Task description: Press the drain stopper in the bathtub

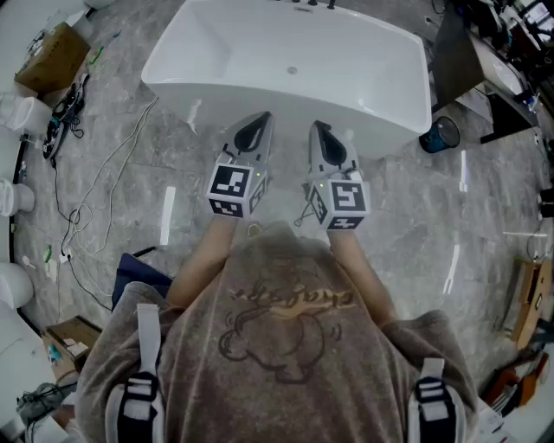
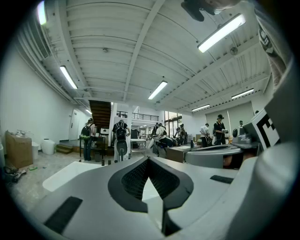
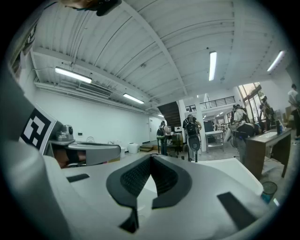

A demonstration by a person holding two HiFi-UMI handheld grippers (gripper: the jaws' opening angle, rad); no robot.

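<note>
A white freestanding bathtub (image 1: 216, 43) stands on the grey stone floor at the top of the head view. Its small round drain stopper (image 1: 292, 70) sits in the middle of the tub's bottom. My left gripper (image 1: 262, 118) and right gripper (image 1: 317, 127) are held side by side over the tub's near rim, pointing towards it. Both are shut, jaw tips meeting, nothing between them. The left gripper (image 2: 148, 159) in its own view and the right gripper (image 3: 151, 158) in its own view point level across the room, with only part of the bathtub (image 2: 70, 172) showing behind the jaws.
A faucet (image 1: 309, 5) sits on the tub's far edge. A cardboard box (image 1: 50, 57) and cables (image 1: 76, 208) lie at the left. A blue bucket (image 1: 441, 134) and dark furniture (image 1: 457, 48) stand right of the tub. People (image 2: 120, 136) stand far across the hall.
</note>
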